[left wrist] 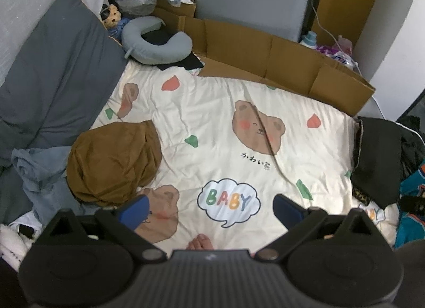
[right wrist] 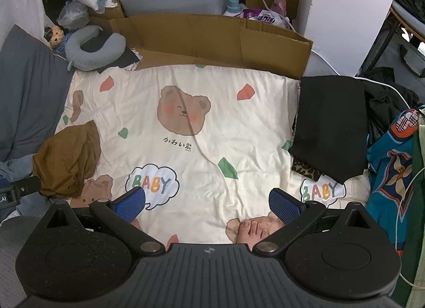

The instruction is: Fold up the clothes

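A crumpled brown garment (left wrist: pixel 114 160) (right wrist: pixel 67 157) lies at the left side of a cream quilt (left wrist: pixel 225 132) (right wrist: pixel 186 111) printed with bears and "BABY" clouds. A folded black garment (left wrist: pixel 377 159) (right wrist: pixel 329 124) rests on the quilt's right edge, over a leopard-print piece (right wrist: pixel 305 169). My left gripper (left wrist: pixel 211 208) hangs open above the quilt, its left finger close to the brown garment. My right gripper (right wrist: pixel 207 200) is open too, over the quilt's near middle. Nothing sits between either pair of blue pads.
A pale blue garment (left wrist: pixel 39 175) is heaped left of the brown one. Grey pillow (left wrist: pixel 58 68), neck pillow (left wrist: pixel 156 42), plush toy (left wrist: pixel 113 15) and flattened cardboard (left wrist: pixel 279 60) line the far side. Teal patterned cloth (right wrist: pixel 390 164) lies at right. A person's bare toes (right wrist: pixel 252 231) (left wrist: pixel 199 241) rest on the near edge.
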Motion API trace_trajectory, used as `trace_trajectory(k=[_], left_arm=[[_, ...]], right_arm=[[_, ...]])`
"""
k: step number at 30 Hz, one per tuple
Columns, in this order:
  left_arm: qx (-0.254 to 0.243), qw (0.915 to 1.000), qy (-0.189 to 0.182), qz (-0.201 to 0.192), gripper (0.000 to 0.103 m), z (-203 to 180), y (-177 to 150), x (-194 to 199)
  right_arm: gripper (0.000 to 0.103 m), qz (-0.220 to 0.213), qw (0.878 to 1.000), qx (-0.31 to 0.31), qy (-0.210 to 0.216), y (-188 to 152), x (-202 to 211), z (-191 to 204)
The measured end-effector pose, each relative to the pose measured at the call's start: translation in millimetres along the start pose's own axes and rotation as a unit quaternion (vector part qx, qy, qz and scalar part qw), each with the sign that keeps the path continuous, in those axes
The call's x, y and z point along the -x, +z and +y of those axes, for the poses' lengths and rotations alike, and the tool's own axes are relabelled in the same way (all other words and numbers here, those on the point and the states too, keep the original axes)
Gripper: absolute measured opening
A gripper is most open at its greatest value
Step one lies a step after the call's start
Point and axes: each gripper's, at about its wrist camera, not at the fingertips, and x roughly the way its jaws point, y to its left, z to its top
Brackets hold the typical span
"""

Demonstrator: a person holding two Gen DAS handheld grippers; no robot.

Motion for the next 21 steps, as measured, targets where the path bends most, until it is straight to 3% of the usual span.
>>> trace_trajectory(k=[21], left_arm=[[0.008, 1.0000, -0.002, -0.001, 0.101, 3.2, -1.2, 0.0]], right_arm=[[0.102, -0.002, 1.000, 0.010, -0.005, 0.3, 0.5, 3.7]])
